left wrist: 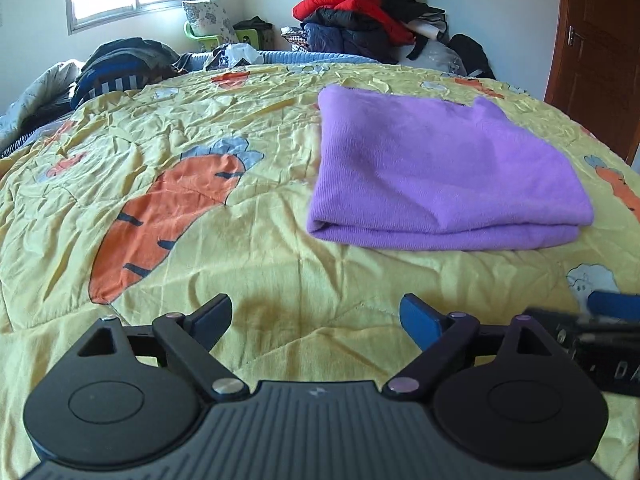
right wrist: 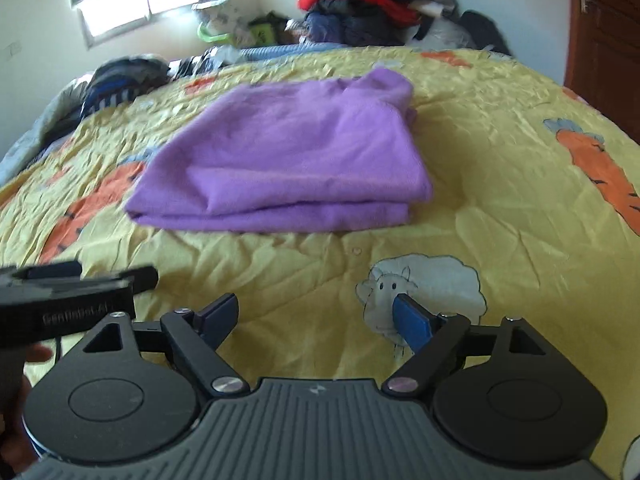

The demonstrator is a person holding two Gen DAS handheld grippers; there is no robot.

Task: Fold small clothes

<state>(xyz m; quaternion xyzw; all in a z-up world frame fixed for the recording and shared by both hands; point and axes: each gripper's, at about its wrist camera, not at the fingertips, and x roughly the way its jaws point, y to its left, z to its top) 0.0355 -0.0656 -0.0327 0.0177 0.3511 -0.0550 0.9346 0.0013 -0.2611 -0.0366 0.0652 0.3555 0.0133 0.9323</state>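
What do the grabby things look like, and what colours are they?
Each hand-held gripper, left and right, has a grey ribbed body with a small lightning-bolt mark, two round black discs, and black link arms joined by silver rivets. The fingers carry blue pads. Seen from the right wrist view, the left one's black side bears pale lettering, too blurred to read surely.

Left claw [left wrist: 316, 316] and right claw [right wrist: 316, 316] apparently empty, agape.
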